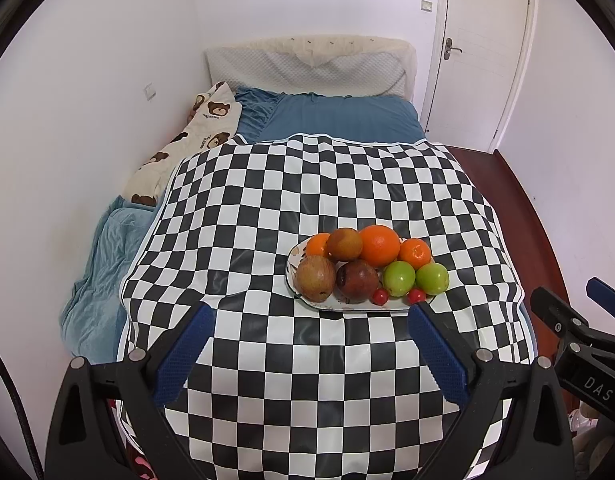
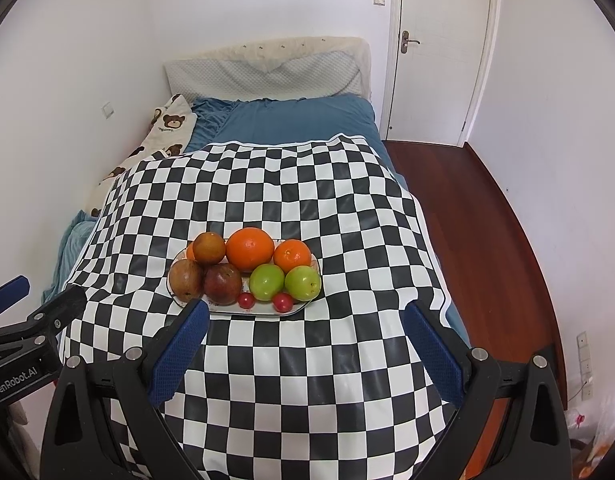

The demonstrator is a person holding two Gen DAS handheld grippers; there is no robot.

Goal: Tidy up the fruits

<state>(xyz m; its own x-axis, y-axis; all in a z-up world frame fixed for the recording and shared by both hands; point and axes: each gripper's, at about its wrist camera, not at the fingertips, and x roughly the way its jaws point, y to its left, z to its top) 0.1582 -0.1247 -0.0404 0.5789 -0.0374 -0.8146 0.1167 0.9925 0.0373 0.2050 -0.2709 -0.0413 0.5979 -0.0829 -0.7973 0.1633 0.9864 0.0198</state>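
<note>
A white plate [image 1: 296, 257] [image 2: 307, 304] sits on the black-and-white checkered cloth [image 1: 307, 360] [image 2: 307, 360]. It holds a big orange [image 1: 379, 245] [image 2: 250, 249], smaller oranges [image 1: 415, 254] [image 2: 292, 256], brown-red fruits [image 1: 316, 279] [image 2: 222, 284], two green fruits [image 1: 399, 278] [image 2: 267, 282] and two small red ones [image 1: 380, 297] [image 2: 282, 302]. My left gripper [image 1: 311, 314] is open and empty, just short of the plate. My right gripper [image 2: 305, 312] is open and empty, near the plate's front rim. The right gripper also shows at the left wrist view's right edge [image 1: 579, 312].
The cloth covers a blue bed [image 1: 339, 118] with a bear-print blanket [image 1: 187, 140] at the left. A white door [image 1: 483, 48] [image 2: 439, 48] and dark wood floor [image 2: 467, 220] lie to the right. The left gripper's body [image 2: 31, 320] shows at the left.
</note>
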